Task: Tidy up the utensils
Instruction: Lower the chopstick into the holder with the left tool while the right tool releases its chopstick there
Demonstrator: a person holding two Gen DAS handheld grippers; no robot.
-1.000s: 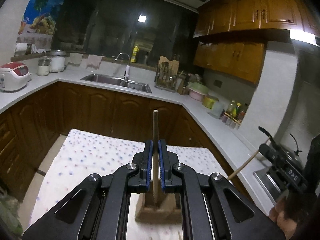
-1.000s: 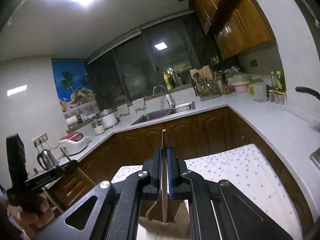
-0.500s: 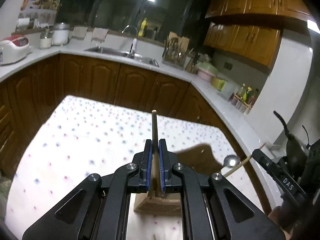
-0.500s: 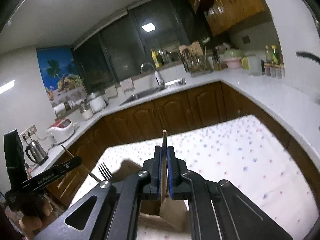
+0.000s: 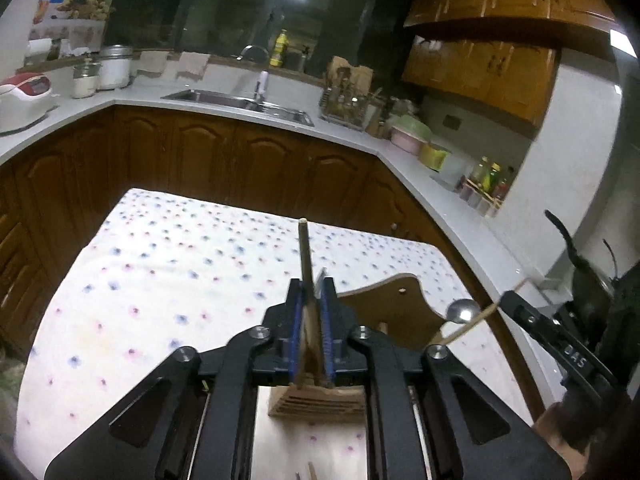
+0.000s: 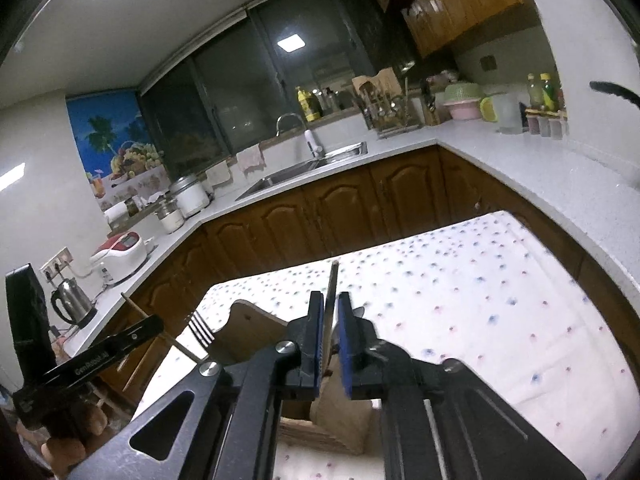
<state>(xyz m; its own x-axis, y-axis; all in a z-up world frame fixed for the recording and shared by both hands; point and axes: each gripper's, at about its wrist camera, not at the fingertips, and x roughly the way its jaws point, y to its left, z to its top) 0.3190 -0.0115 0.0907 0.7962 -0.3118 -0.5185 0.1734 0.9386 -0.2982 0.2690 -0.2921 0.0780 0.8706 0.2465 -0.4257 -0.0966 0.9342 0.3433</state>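
Observation:
A wooden utensil holder (image 5: pixel 384 308) stands on the flower-print tablecloth (image 5: pixel 160 288), just below both grippers. My left gripper (image 5: pixel 310 292) has a wooden handle (image 5: pixel 305 252) upright between its blue pads. Its jaws are opening and a narrow gap shows beside the handle. The right wrist view shows this utensil is a fork (image 6: pixel 200 330), tines beside the holder (image 6: pixel 252 328). My right gripper (image 6: pixel 330 304) is opening too, a thin handle (image 6: pixel 333 280) loose between its pads. That utensil is a spoon (image 5: pixel 462 312), bowl down by the holder.
A wood-fronted counter wraps around the table, with a sink (image 5: pixel 240 102), a rice cooker (image 5: pixel 24 100), a kettle (image 6: pixel 72 304) and a dish rack (image 5: pixel 346 100). A hand (image 6: pixel 68 436) holds the left gripper's grip. Another wooden stick end (image 5: pixel 311 470) lies near the table's front edge.
Both grippers have come down toward the table and the holder. The fork tines and spoon bowl came into view. In the last half second both pairs of pads parted slightly around their handles.

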